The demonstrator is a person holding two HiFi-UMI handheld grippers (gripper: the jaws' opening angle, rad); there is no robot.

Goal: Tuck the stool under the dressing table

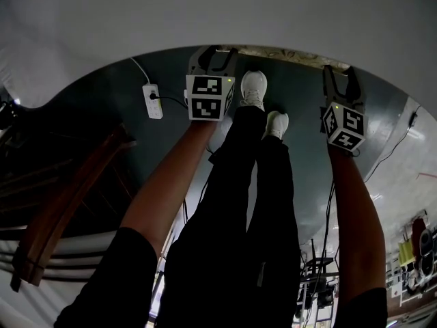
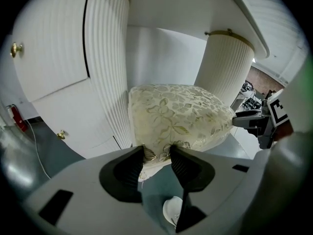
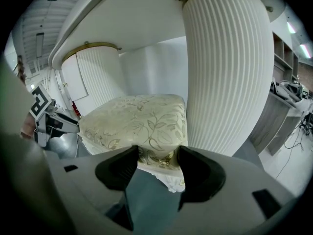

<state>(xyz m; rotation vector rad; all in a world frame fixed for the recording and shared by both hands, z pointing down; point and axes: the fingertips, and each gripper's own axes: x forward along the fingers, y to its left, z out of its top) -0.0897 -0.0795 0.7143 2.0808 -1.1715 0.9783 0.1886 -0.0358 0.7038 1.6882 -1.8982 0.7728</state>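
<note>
The stool (image 2: 176,116), with a cream floral cushion, stands under the white dressing table (image 1: 205,12) between its two fluted pedestals (image 2: 105,72) (image 2: 225,67). My left gripper (image 2: 156,153) is shut on the cushion's near left corner. In the right gripper view the stool (image 3: 139,119) sits beside the right pedestal (image 3: 227,72), and my right gripper (image 3: 157,153) is shut on the near right corner. In the head view the tabletop hides the stool; the left gripper (image 1: 217,52) and right gripper (image 1: 339,70) reach to its edge.
A white power strip (image 1: 152,101) with a cable lies on the dark floor to the left. A brown wooden piece of furniture (image 1: 68,197) stands at the far left. The person's white shoes (image 1: 254,87) are between the grippers. A cabinet door with a brass knob (image 2: 17,48) is left of the pedestal.
</note>
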